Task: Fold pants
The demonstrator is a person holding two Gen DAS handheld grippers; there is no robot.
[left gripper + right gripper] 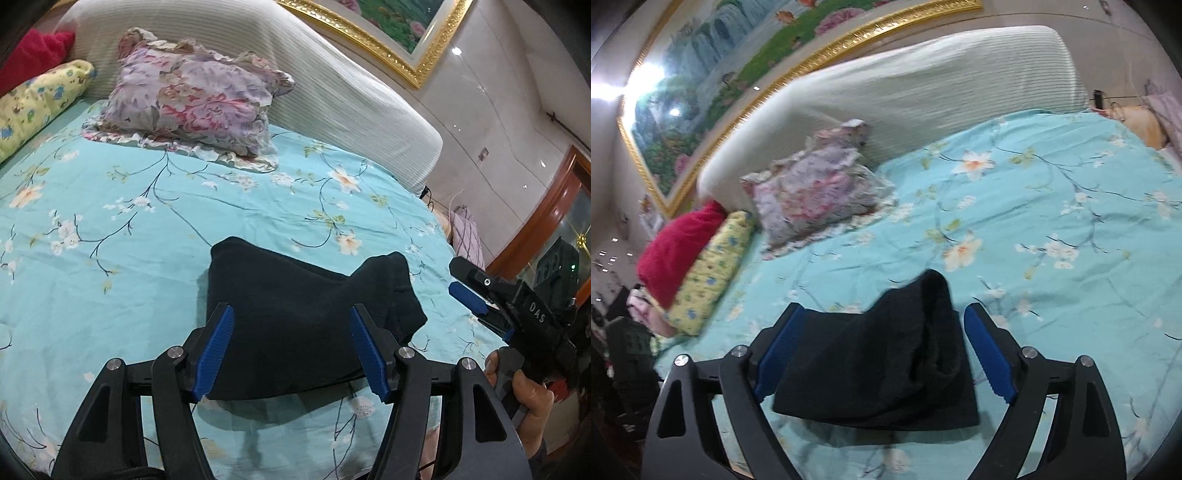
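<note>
We see the black pants (295, 325) folded into a compact bundle on the turquoise flowered bedspread (147, 229), low in the middle of both wrist views, with one corner humped up and a few layers showing along the right edge. Our left gripper (291, 350) hangs over the bundle with its blue pads (218, 354) spread wide, not pressing the cloth. Our right gripper (882, 354) likewise stands wide apart above the pants, gripping nothing; in the left view it shows at the right edge, held by a hand (524, 391). Farther up the bed, a floral ruffled pillow (192, 96) leans against the ribbed white headboard (332, 85). At upper left lie a yellow patterned pillow (40, 103) and a red cloth (33, 55). A gold-framed painting (713, 66) hangs above.
</note>
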